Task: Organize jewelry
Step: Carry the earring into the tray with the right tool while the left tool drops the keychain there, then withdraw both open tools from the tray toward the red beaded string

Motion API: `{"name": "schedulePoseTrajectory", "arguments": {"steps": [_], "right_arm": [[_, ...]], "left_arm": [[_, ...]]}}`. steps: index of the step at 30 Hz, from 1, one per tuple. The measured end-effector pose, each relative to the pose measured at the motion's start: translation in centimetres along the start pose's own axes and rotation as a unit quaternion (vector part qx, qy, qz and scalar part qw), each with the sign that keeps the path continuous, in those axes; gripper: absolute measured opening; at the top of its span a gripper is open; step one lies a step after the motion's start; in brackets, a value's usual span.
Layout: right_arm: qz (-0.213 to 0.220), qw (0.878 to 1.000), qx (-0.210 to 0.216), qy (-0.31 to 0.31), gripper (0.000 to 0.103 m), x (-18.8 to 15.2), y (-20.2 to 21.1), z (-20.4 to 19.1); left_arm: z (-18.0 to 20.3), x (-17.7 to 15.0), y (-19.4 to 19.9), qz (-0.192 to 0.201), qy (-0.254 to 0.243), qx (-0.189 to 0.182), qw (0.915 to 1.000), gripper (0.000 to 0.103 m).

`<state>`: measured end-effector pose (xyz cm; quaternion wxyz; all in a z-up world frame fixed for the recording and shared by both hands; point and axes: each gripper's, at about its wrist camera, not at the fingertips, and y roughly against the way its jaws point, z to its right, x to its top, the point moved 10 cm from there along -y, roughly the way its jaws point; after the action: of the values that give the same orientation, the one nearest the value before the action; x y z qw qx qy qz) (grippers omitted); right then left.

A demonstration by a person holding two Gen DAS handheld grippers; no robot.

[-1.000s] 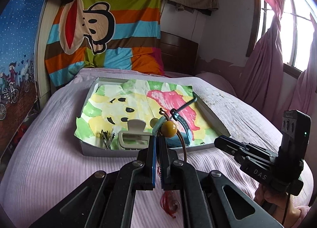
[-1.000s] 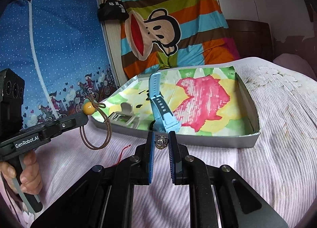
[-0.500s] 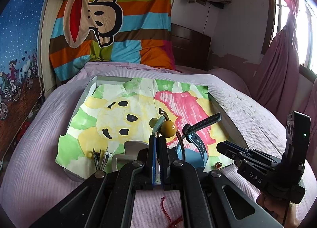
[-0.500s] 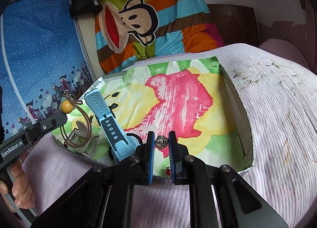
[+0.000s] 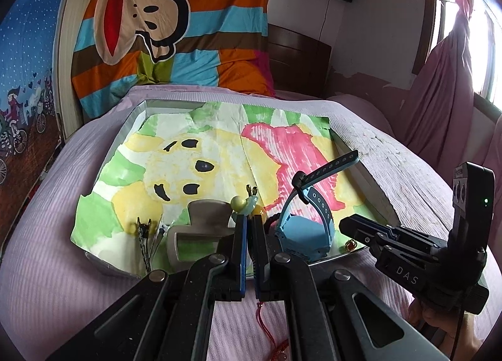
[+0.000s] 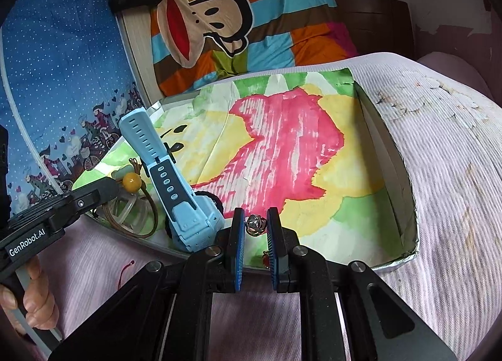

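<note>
Left wrist view: the left tool [image 5: 250,219], clenched on a brown cord bracelet with a yellow bead [image 5: 259,212], hangs over the near edge of the paper-lined tray [image 5: 133,116] on the bed [image 5: 47,266]. A grey hair clip [image 5: 200,229] and blue watch [image 5: 306,229] crowd just ahead.

Right wrist view: the right tool [image 6: 254,229] grips a small silver charm [image 6: 254,224] above the tray's near rim, the watch [image 6: 175,191] just beside it.
</note>
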<state>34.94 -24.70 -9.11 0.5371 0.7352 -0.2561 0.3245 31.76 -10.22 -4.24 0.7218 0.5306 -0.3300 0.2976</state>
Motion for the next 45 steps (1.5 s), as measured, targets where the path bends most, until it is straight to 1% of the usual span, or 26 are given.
{"name": "schedulePoseTrajectory", "arguments": {"steps": [3,5,7,8,9,10,11,13,15,16,17,18,19,20,21,22,23,27,28,33,37,45], "right_arm": [[0.004,1.0,0.002,0.0,0.016,-0.1,0.2,0.0],[0.01,1.0,0.003,-0.003,0.027,-0.1,0.5,0.2],[0.02,1.0,0.003,-0.005,0.033,-0.1,1.0,0.3],[0.025,1.0,0.003,-0.005,0.034,0.0,1.3,0.4],[0.031,0.999,0.003,-0.005,0.035,0.0,1.7,0.4],[0.037,0.999,0.002,-0.005,0.039,0.1,2.0,0.4],[0.045,0.999,0.0,-0.003,0.043,0.1,2.5,0.4],[0.06,0.998,-0.005,0.002,0.047,0.2,3.5,0.3],[0.075,0.997,-0.007,0.006,0.054,0.3,4.5,0.1],[0.083,0.997,-0.007,0.007,0.061,0.3,5.1,0.0],[0.09,0.996,-0.008,0.008,0.072,0.3,5.6,0.0],[0.097,0.995,-0.01,0.01,0.076,0.4,6.2,-0.1],[0.105,0.994,-0.012,0.011,0.08,0.4,6.7,-0.2],[0.112,0.994,-0.014,0.011,0.082,0.5,7.3,-0.2],[0.118,0.993,-0.015,0.011,0.084,0.5,7.7,-0.2],[0.123,0.992,-0.015,0.009,0.089,0.5,8.2,-0.2],[0.128,0.992,-0.015,0.008,0.093,0.5,8.7,-0.2],[0.148,0.989,-0.015,0.007,0.099,0.3,10.5,-0.4],[0.154,0.988,-0.016,0.006,0.101,0.2,10.9,-0.4],[0.177,0.984,-0.01,0.004,0.102,-0.4,12.8,-1.0],[0.185,0.983,-0.003,0.007,0.102,-1.2,14.0,-1.7],[0.176,0.984,-0.004,0.027,0.102,-3.4,14.6,-2.8]], "left_arm": [[-0.1,-0.1,0.1,0.0,0.003,-0.004,1.0,0.004],[-0.2,-0.2,0.4,0.003,0.004,-0.005,1.0,0.005],[-0.2,-0.2,0.6,0.007,0.005,-0.006,0.9999,0.012],[-0.2,-0.2,0.8,0.008,0.007,-0.007,0.9999,0.014],[-0.3,-0.2,0.9,0.01,0.008,-0.007,0.9999,0.02],[-0.4,-0.3,1.2,0.014,0.01,-0.005,0.9998,0.026],[-0.5,-0.3,1.5,0.019,0.012,-0.004,0.9997,0.03],[-0.8,-0.3,2.1,0.03,0.016,0.001,0.9994,0.049],[-1.0,-0.2,3.1,0.049,0.02,0.004,0.9986,0.057],[-1.1,-0.3,3.5,0.056,0.02,0.005,0.9982,0.061],[-1.2,-0.3,4.0,0.061,0.02,0.007,0.9979,0.064],[-1.3,-0.3,4.3,0.066,0.019,0.01,0.9976,0.069],[-1.4,-0.4,4.7,0.072,0.019,0.012,0.9972,0.075],[-1.4,-0.4,5.2,0.078,0.017,0.016,0.9967,0.078],[-1.5,-0.4,5.6,0.084,0.015,0.02,0.9961,0.084],[-1.6,-0.4,6.0,0.091,0.013,0.024,0.9955,0.089],[-1.6,-0.4,6.4,0.097,0.01,0.027,0.9949,0.091],[-1.7,-0.6,7.8,0.112,0.002,0.037,0.993,0.101],[-1.7,-0.7,8.1,0.116,0.0,0.038,0.9925,0.103],[-1.9,-1.6,9.6,0.123,-0.007,0.032,0.9919,0.103],[-2.1,-2.5,10.6,0.124,-0.015,0.028,0.9917,0.103],[-2.8,-4.7,11.6,0.118,-0.012,0.032,0.9924,0.103]]}}
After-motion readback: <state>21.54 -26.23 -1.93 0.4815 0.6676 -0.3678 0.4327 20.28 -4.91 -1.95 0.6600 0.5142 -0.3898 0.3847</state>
